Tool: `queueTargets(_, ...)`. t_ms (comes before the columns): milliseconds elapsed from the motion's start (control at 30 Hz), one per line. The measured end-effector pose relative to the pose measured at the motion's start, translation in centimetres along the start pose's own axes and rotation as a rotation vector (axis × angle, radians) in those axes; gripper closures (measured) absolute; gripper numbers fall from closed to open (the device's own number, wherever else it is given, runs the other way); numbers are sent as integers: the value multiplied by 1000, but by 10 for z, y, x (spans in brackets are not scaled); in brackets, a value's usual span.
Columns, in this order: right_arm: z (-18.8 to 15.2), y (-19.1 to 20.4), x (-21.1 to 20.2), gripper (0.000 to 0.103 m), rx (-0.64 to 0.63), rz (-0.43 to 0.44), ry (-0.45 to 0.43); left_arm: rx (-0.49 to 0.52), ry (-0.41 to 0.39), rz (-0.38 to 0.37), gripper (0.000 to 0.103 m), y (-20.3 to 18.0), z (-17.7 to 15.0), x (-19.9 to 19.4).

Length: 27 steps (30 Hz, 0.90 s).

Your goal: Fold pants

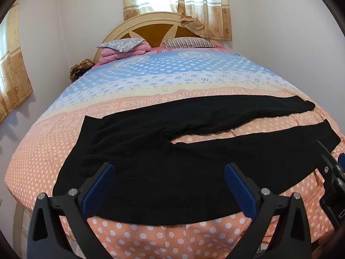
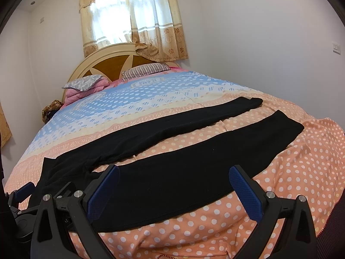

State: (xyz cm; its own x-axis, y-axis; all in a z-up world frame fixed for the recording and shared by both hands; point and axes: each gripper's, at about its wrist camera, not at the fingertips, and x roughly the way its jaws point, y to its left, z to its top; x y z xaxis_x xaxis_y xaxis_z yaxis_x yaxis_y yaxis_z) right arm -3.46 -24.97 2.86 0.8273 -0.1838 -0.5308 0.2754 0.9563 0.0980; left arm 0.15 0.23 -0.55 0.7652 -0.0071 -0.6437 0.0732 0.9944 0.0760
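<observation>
We see the black pants (image 1: 151,172) flat on the bedspread (image 1: 194,99), legs apart, no fold made. Left gripper (image 1: 170,185) and right gripper (image 2: 174,187) both spread, empty.

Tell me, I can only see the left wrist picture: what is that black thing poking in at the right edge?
Observer: That is the right gripper. The right wrist view shows its jaws wide open, aimed at the near leg of the pants.
Operator: Is it pinching any cloth?
Observer: No, its blue pads stand apart and grip nothing.
Operator: Anything on the right-hand wall?
Observer: A white light switch.
</observation>
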Motion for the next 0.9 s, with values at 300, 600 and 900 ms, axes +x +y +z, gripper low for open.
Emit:
queueTargets(300, -2, -1, 0, 1, 0, -1, 0, -2, 4, 2, 0, 1, -1, 1)
queueTargets(600, -7, 0, 2, 1, 6, -4, 9, -1, 13, 2, 0, 2, -1, 4)
queueTargets(900, -5, 0, 2, 1, 7, -3, 10, -1, 15, 2, 0, 4, -2, 5)
